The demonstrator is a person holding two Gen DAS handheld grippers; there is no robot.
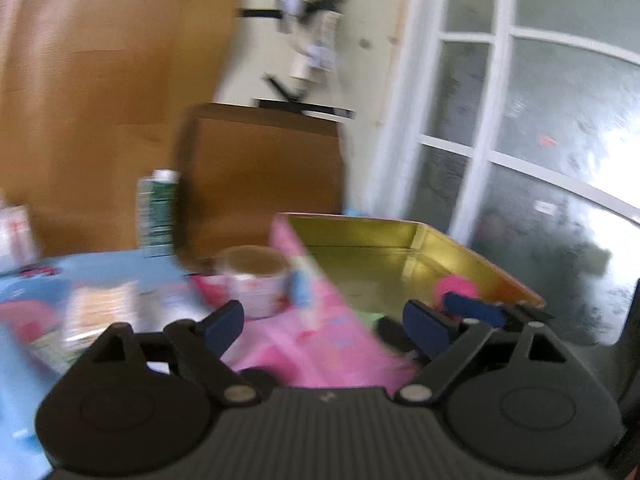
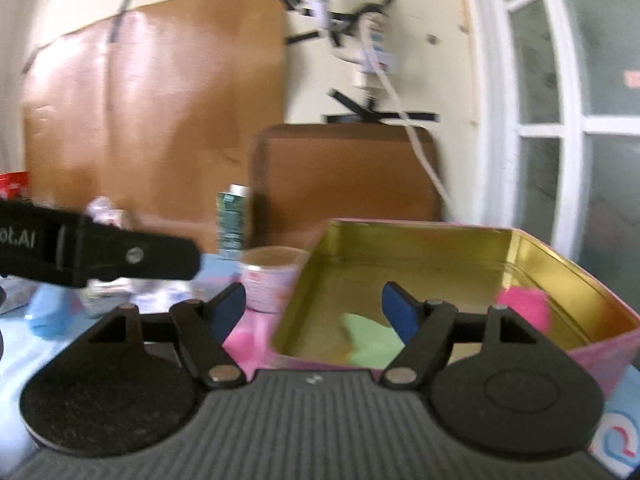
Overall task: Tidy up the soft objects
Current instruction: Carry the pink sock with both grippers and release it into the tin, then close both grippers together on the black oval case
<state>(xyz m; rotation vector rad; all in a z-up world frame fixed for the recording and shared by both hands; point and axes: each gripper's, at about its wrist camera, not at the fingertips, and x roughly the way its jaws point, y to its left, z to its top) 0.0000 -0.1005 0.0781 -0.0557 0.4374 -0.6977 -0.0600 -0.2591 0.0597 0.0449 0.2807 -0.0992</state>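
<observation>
Desk (image 2: 24, 344) cluttered | both tools, left tool (image 1: 324, 320) and right tool (image 2: 314, 308), gaping empty over tin (image 2: 400, 248) | next: fetching pink foam piece (image 2: 240, 340) at lower centre.

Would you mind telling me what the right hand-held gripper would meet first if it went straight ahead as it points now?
Probably the tin box: the right hand-held gripper is open, with the box's near wall straight ahead, though blur leaves depth uncertain.

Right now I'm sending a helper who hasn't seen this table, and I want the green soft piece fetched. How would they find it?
Find the open tin, pink outside and gold inside, on the blue table by the white-framed glass door. The green piece lies flat on its floor near the front wall. The other soft thing visible in there is a pink piece to the right; the green one is paler and flatter.
</observation>
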